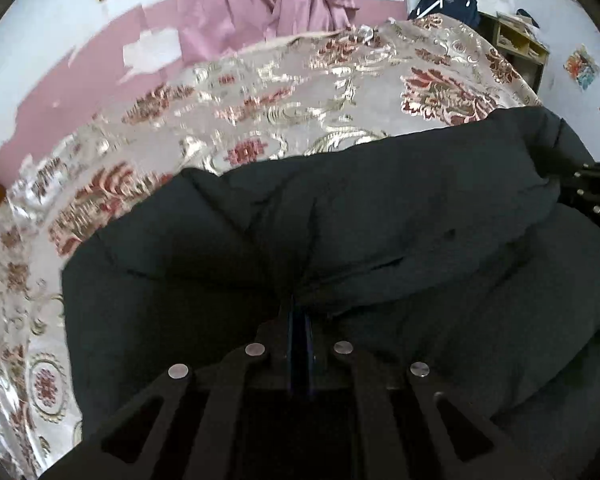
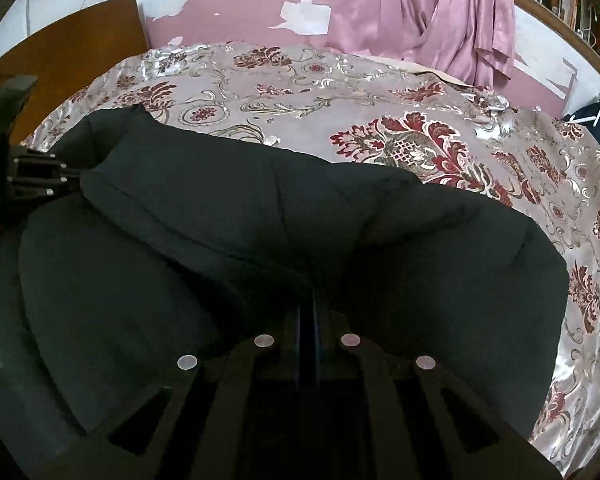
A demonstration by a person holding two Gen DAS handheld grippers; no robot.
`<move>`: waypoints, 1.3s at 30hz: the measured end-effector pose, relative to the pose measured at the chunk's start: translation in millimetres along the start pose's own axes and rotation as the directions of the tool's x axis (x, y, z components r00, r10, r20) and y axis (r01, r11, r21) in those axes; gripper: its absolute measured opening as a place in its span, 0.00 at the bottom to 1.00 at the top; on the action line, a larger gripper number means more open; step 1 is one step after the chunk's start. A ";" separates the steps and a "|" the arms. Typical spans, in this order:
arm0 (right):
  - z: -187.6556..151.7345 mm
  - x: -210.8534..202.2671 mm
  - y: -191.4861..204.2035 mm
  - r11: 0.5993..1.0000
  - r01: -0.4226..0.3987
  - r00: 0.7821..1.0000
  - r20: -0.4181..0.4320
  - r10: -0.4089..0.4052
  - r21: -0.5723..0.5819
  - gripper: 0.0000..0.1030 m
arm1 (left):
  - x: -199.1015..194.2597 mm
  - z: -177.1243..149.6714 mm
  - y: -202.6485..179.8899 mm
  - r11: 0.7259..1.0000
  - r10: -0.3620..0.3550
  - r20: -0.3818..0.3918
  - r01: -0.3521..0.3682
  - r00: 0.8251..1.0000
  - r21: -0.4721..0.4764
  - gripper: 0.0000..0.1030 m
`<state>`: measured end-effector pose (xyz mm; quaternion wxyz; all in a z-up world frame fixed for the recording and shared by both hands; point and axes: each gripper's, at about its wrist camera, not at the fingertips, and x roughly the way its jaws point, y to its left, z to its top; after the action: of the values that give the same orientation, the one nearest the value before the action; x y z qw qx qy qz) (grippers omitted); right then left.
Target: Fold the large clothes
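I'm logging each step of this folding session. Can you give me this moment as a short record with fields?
surface: bed with a floral satin bedspread
garment: large black padded garment, bunched in thick folds on the bedspread
left gripper: shut on the black padded garment, fabric pinched between its fingers
right gripper: shut on the black padded garment
background: pink curtain hanging past the far edge of the bed
fold state: not flat, not yet a neat fold

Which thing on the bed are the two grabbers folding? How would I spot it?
Find the bed with the shiny flowered bedspread. On its near side lies the black padded garment, pinched by both grippers. It is the only plain dark thing there.
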<state>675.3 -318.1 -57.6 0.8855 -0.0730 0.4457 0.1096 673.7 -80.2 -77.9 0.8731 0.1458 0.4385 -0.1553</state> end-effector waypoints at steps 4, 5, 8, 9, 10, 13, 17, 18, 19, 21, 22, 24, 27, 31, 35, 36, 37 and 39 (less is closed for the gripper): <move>5.2 -26.3 -7.9 0.997 -0.070 0.997 0.035 0.068 0.037 0.07 | -11.8 1.8 7.7 1.000 -0.026 0.021 0.026 0.999 0.009 0.08; 9.6 -35.7 -11.6 0.994 -0.096 0.994 0.054 0.093 0.056 0.09 | -15.2 3.0 10.3 0.999 -0.038 0.028 0.038 0.999 0.005 0.08; 29.0 -55.1 -18.0 0.988 -0.131 0.986 0.117 0.120 0.086 0.10 | -23.9 6.9 13.6 0.999 -0.045 0.043 0.044 0.998 0.014 0.08; 35.6 -55.8 -19.2 0.986 -0.138 0.984 0.126 0.125 0.094 0.11 | -27.4 8.5 13.3 0.999 -0.038 0.049 0.036 0.998 0.029 0.08; 45.3 -53.7 -18.7 0.984 -0.142 0.983 0.129 0.128 0.106 0.13 | -29.7 10.0 12.0 0.999 -0.027 0.051 0.025 0.998 0.048 0.09; 73.3 -41.3 -26.2 0.963 -0.190 0.975 0.154 0.162 0.191 0.19 | -29.8 16.5 8.4 0.997 -0.001 0.042 -0.002 0.999 0.080 0.09; 93.3 -47.0 -30.4 0.932 -0.277 0.952 0.199 0.232 0.236 0.19 | -27.2 20.1 4.4 0.994 0.002 0.025 -0.005 1.000 0.111 0.09; 93.8 -51.1 -27.8 0.935 -0.278 0.951 0.199 0.236 0.220 0.19 | -28.8 19.5 3.7 0.992 0.002 0.030 -0.006 1.000 0.124 0.09; 95.9 -59.2 -25.1 0.942 -0.272 0.951 0.204 0.232 0.196 0.19 | -31.2 18.5 4.0 0.991 -0.003 0.035 -0.002 0.999 0.137 0.09; 101.6 -76.0 -24.0 0.953 -0.258 0.947 0.235 0.217 0.161 0.20 | -35.9 16.8 7.0 0.991 -0.031 0.035 0.026 0.999 0.131 0.09; 106.3 -78.2 -24.6 0.955 -0.249 0.950 0.234 0.209 0.158 0.20 | -39.7 16.6 10.5 0.993 -0.048 0.036 0.044 0.998 0.113 0.09; 118.8 -66.7 -19.9 0.964 -0.221 0.964 0.186 0.192 0.151 0.20 | -48.4 18.8 19.3 0.995 -0.084 0.023 0.082 0.996 0.063 0.10; 123.1 -22.0 -11.3 0.961 -0.209 0.978 0.050 0.203 0.180 0.20 | -65.7 25.4 34.1 0.986 -0.162 0.027 0.163 0.986 -0.025 0.17; 97.6 15.1 4.1 0.949 -0.256 0.958 -0.086 0.275 0.183 0.20 | -93.3 39.3 48.1 0.965 -0.231 0.145 0.246 0.962 -0.095 0.54; 70.8 21.5 19.8 0.960 -0.259 0.949 -0.157 0.272 0.103 0.20 | -91.3 65.9 40.2 0.966 -0.210 0.224 0.238 0.952 -0.104 0.60; 68.9 21.4 19.8 0.960 -0.260 0.949 -0.158 0.274 0.103 0.20 | -79.6 73.8 33.7 0.964 -0.217 0.199 0.242 0.956 -0.108 0.60; 67.0 22.7 18.5 0.958 -0.264 0.947 -0.159 0.279 0.110 0.20 | -67.5 79.7 27.5 0.964 -0.223 0.166 0.243 0.961 -0.109 0.53; 63.0 26.0 14.1 0.953 -0.274 0.942 -0.166 0.293 0.127 0.20 | -42.0 85.1 12.9 0.958 -0.267 0.089 0.274 0.960 -0.086 0.35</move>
<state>735.4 -286.9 -41.6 0.8184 0.0277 0.5358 0.2057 716.3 -95.7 6.4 0.8658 0.0358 0.4278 -0.2570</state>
